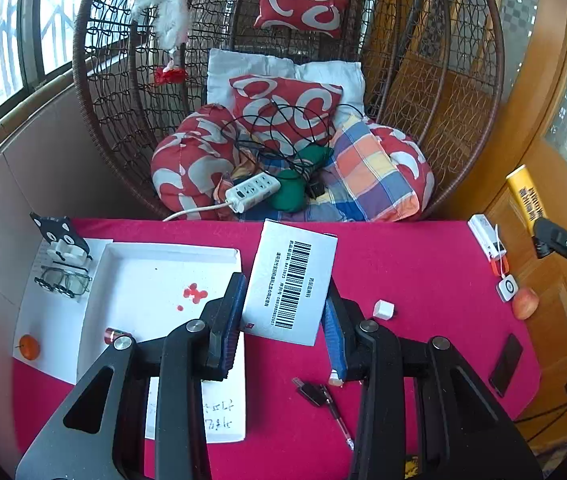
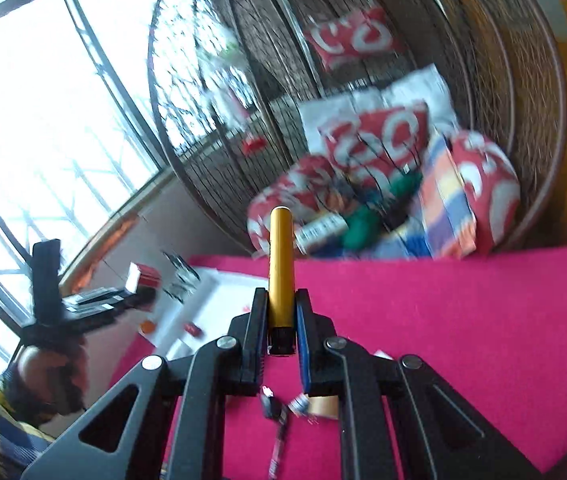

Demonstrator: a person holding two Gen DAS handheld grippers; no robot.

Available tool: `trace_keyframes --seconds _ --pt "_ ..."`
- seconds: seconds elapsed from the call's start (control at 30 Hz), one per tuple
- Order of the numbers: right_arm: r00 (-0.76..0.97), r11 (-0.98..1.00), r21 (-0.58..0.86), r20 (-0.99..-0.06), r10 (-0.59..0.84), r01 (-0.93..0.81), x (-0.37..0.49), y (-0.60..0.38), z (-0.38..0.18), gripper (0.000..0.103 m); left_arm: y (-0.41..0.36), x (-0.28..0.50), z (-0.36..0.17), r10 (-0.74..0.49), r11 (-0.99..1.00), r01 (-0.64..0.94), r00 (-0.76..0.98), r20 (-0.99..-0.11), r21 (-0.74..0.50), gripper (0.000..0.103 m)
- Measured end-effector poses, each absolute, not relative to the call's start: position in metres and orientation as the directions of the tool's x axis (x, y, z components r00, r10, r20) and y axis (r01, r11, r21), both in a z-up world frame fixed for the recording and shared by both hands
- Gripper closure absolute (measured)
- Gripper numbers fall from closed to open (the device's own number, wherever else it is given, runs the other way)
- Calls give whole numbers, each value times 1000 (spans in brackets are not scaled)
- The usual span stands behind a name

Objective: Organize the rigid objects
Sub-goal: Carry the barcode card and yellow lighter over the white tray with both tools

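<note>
Left tool [image 1: 283,316] clamps white barcode box [image 1: 289,280] by its side edges above red tabletop [image 1: 423,264], light stiff card, crushable; right tool [image 2: 281,320] closed on yellow tube [image 2: 280,264] at 12 o'clock, smooth, slippery, gripped near its cap end.

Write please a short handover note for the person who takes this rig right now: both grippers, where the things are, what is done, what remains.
Left gripper: shut on the white barcode box, held above the red table.
Right gripper: shut on the yellow tube, also lifted.
White tray: holds one small red cylinder; otherwise nearly bare.
Done: both items picked up, neither placed.
Left on the table: pen, white cube, black phone, peach, white packet.
</note>
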State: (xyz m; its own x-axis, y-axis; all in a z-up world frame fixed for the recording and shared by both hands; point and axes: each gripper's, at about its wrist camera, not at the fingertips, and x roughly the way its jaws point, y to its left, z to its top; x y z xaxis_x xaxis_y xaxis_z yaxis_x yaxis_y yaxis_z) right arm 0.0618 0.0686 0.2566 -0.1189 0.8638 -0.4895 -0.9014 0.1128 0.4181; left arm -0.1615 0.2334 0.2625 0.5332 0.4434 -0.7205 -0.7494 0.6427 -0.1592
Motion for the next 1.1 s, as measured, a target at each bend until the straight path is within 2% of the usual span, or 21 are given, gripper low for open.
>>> trace_keyframes --seconds 0.5,0.8,1.1 --pt "-256 -19 456 -465 848 -890 -14 141 268 92 268 -229 258 474 586 -786 528 -705 -195 67" --pt "-328 -61 457 -534 779 -887 -57 193 248 92 292 -267 241 485 538 -819 493 -722 -199 67" --pt "-340 -23 452 -635 694 -892 -81 247 212 92 326 -288 211 448 514 -833 465 -764 -205 67"
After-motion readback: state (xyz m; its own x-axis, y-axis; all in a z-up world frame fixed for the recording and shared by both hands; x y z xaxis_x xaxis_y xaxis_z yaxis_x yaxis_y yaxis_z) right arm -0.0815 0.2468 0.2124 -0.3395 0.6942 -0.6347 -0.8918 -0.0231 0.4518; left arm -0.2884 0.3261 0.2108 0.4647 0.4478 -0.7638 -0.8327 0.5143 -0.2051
